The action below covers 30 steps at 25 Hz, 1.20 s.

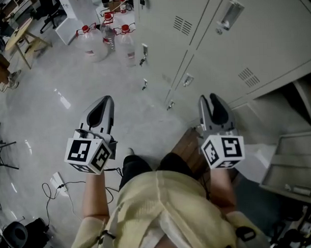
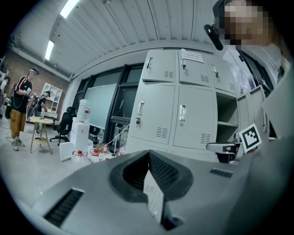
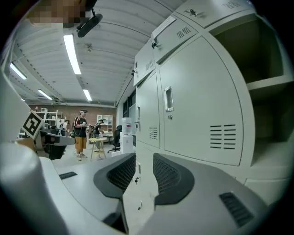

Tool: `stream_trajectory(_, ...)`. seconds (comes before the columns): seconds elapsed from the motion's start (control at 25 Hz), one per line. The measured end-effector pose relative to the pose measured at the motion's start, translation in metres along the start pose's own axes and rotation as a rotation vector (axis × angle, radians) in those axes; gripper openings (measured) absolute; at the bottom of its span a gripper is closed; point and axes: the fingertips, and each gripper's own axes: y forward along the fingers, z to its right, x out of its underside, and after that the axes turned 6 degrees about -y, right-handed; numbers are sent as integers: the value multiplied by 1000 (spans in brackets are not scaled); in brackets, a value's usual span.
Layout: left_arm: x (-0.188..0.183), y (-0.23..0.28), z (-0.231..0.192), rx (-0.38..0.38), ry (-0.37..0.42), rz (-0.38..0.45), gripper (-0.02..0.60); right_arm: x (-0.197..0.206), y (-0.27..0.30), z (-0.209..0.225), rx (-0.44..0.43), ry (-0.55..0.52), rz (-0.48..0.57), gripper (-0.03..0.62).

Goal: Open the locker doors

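Observation:
A bank of grey lockers (image 1: 254, 36) fills the upper right of the head view, and its closed doors carry recessed handles (image 1: 228, 16) and small latches (image 1: 187, 80). My left gripper (image 1: 108, 99) hangs over the floor, left of the lockers, its fingertips together with nothing between them. In the left gripper view (image 2: 148, 153) two closed doors (image 2: 154, 112) stand ahead, some way off. My right gripper (image 1: 208, 99) is open and empty, close to the lower lockers. Past the right gripper (image 3: 144, 158), a closed door (image 3: 202, 105) with its handle (image 3: 168, 98) runs along the right side.
Open locker compartments (image 3: 257, 46) (image 2: 227, 114) lie to the right of the closed doors, and an open door (image 1: 294, 162) sticks out at lower right. Water bottles (image 1: 104, 39) stand on the floor by the lockers' far end. A cable (image 1: 56, 185) lies at lower left. People (image 2: 20, 108) stand by a table far off.

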Motion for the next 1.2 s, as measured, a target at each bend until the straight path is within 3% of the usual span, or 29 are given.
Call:
stream_trajectory(0.28,22,-2,-97,71,51,-75,3,37,73,-58,99,76,-12,117)
stream_trajectory(0.52,29,-8,-166,69,21,-84,3,50,117,-116,87,64,-37,117)
stream_trajectory(0.84,42,25,-213,56,-20,-115,3,74,179,-138,31,13,-89,117)
stream_trajectory(1.08,48,71,-212,59,25,-109,3,98,218,-141,-47,30,-111,117)
stream_trajectory(1.2,54,99,-212,59,9,-95,3,106,234,-142,-97,25,-110,117)
